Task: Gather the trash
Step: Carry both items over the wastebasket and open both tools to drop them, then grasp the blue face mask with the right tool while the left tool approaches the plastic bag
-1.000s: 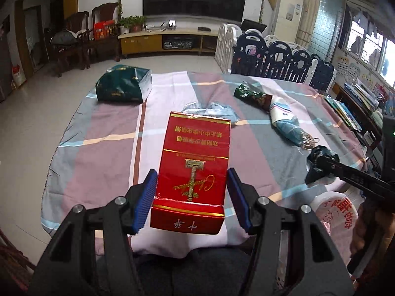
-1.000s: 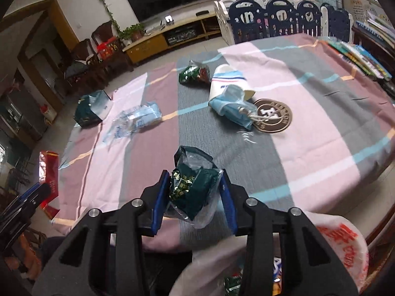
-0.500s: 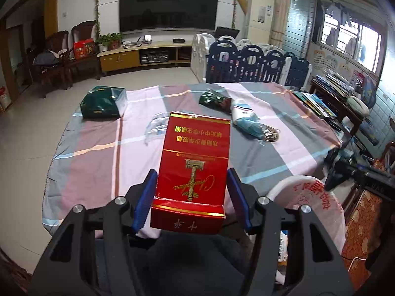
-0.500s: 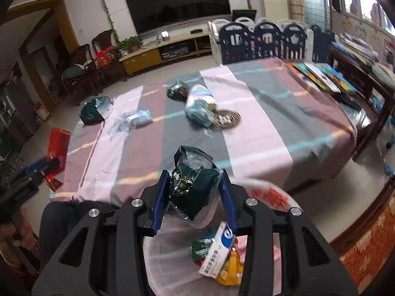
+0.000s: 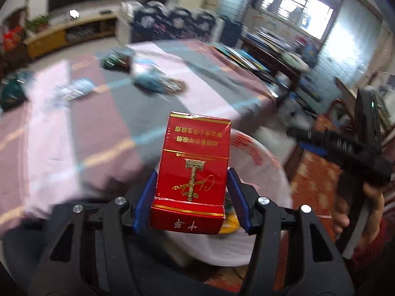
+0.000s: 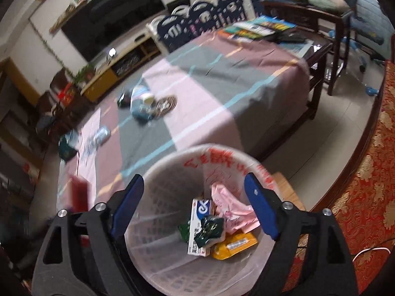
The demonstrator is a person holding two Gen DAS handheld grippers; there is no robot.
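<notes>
My left gripper (image 5: 192,180) is shut on a red cigarette box (image 5: 195,162), which stands upright between the blue pads, just over the near rim of the white trash basket (image 5: 259,153). In the right wrist view, my right gripper (image 6: 193,180) hangs above the same basket (image 6: 160,197). Its jaws are opening wide and nothing is between them. The crumpled dark green wrapper (image 6: 209,227) lies loose in the basket on a white carton, a pink bag and a yellow packet. A hand (image 5: 370,204) holds the right gripper at the right edge of the left wrist view.
On the striped tablecloth (image 6: 209,86) lie a blue wrapper pile with a round badge (image 6: 145,106), a clear plastic bag (image 6: 98,135) and a dark green box (image 6: 66,145). Books (image 6: 259,27) cover the table's far end. A red patterned sofa (image 6: 365,172) borders the right.
The right gripper swung from over the table to above the basket and opened; the green wrapper dropped in. The left gripper carried the red box rightward to the basket.
</notes>
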